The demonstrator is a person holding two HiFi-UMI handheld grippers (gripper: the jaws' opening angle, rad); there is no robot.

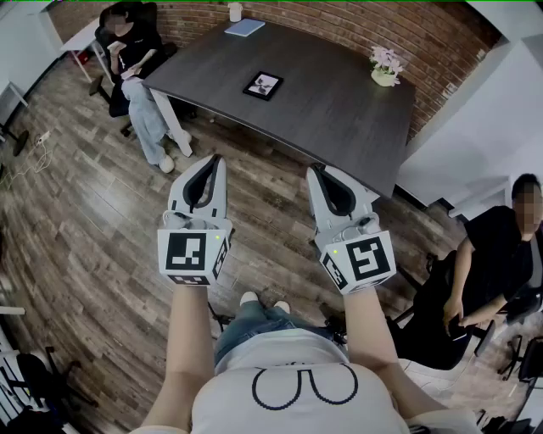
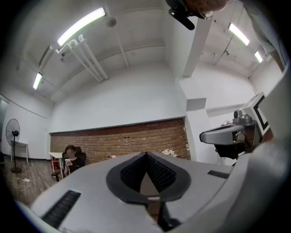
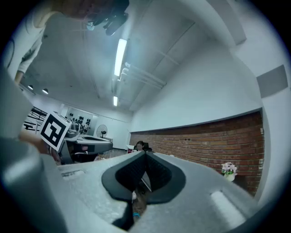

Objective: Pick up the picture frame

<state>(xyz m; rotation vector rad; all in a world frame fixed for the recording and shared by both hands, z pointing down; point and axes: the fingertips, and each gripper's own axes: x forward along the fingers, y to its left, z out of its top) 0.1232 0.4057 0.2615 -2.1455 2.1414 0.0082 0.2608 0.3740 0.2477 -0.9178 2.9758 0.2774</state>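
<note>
A seated person (image 1: 136, 52) occupies the upper left of the head view beside the dark grey table (image 1: 339, 119). Another person (image 1: 496, 254) sits at the right edge. At the table's far edge lie a blue notebook (image 1: 244, 28) and a white cup (image 1: 235, 12), and pink flowers in a white pot (image 1: 386, 66) stand at its right end. The small black-rimmed picture frame (image 1: 263, 86) lies flat, face up, near the table's middle. Its longer edges seem to run roughly left to right, dipping slightly rightward. Wood-plank floor (image 1: 76, 229) and the table's near edge separate it from both grippers. The grey left gripper (image 1: 216, 159) and the grey right gripper (image 1: 314, 168) are each clenched on nothing.
</note>
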